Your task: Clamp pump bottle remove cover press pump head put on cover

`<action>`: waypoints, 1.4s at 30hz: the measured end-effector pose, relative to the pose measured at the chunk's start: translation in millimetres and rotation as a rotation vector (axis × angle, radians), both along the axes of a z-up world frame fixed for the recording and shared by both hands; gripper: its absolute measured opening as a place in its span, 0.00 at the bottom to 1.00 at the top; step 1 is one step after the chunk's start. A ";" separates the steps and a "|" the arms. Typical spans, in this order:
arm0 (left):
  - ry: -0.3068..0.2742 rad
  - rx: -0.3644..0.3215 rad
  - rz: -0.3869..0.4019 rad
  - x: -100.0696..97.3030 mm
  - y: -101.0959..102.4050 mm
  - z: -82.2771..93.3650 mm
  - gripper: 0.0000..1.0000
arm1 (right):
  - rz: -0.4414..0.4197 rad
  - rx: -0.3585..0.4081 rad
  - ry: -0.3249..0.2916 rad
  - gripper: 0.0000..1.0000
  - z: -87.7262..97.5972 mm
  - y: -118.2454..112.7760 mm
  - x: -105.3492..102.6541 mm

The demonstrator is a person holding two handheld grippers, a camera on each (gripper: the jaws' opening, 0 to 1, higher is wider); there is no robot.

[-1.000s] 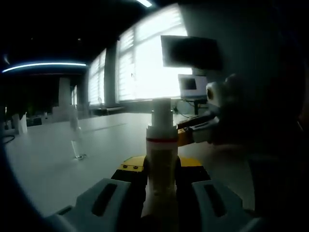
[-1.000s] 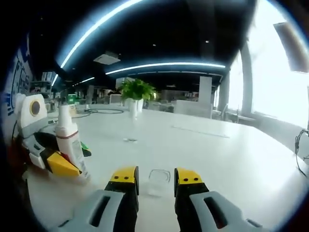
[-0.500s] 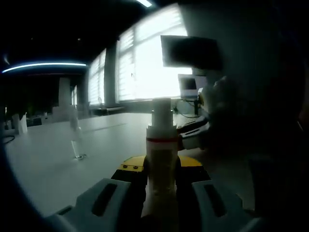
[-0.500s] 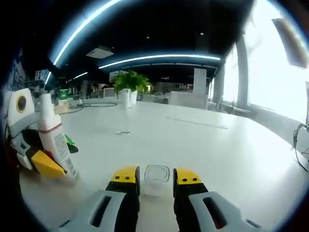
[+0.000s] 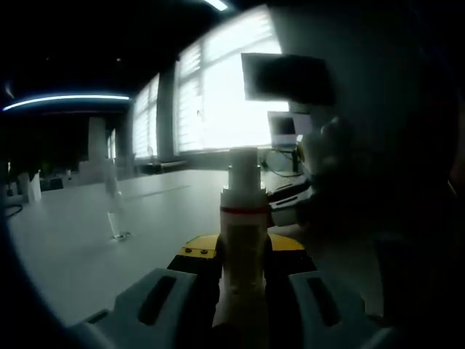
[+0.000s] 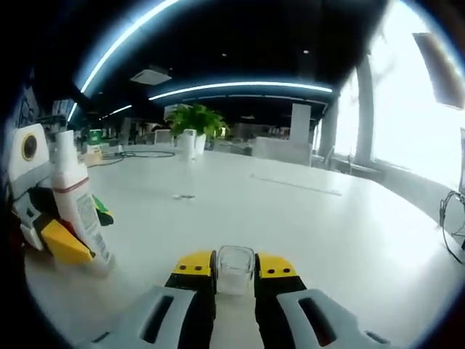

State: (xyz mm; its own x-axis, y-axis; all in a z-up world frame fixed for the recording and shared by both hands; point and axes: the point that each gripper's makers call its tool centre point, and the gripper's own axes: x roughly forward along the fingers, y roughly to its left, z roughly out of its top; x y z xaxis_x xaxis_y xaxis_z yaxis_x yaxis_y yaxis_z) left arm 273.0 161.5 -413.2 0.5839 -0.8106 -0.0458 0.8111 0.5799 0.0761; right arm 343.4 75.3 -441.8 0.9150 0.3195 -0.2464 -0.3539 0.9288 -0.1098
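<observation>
While the left gripper (image 5: 243, 280) pinches the pump bottle (image 5: 243, 247) low on its body, its yellow-tipped fingers (image 5: 195, 251) pressed against either side, the bottle stands upright on the pale surface (image 5: 87, 247) with its bare pump head (image 5: 243, 169) showing above a red band at the neck. In the right gripper view the same bottle (image 6: 78, 211) appears at the far left, held by that other gripper, well apart from the right gripper (image 6: 235, 267).

The right gripper's fingers (image 6: 196, 265) are drawn in on the clear cover (image 6: 235, 267), a small transparent cap that sits between the yellow tips at surface level. The tips look to be touching its walls, so I take it as gripped, though how firmly cannot be told.

The cover looks thin, light and smooth, so it will likely slip or pop out if squeezed unevenly, and may crush under a hard grip; a gentle hold across its middle seems best. The bottle is stiff plastic with a label, probably light, and tall for its base, so it could tip when the pump is pressed; holding it low steadies it while leaving the head free.

With the cover off and the bottle clamped, the task looks roughly midway: either the pump press or the re-capping comes next.
</observation>
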 end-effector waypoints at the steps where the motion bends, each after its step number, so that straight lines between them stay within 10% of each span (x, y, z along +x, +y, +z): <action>1: 0.000 0.000 0.000 0.0 -0.1 0.0 0.14 | 0.002 -0.001 -0.001 0.16 0.4 0.2 0.5; 24: -0.001 0.000 0.001 0.0 0.3 0.2 0.13 | 0.027 0.013 -0.032 0.15 8.5 0.9 -1.1; 42: 0.000 0.001 0.001 -0.5 0.1 0.1 0.13 | 0.075 0.036 -0.134 0.15 71.4 15.3 -25.0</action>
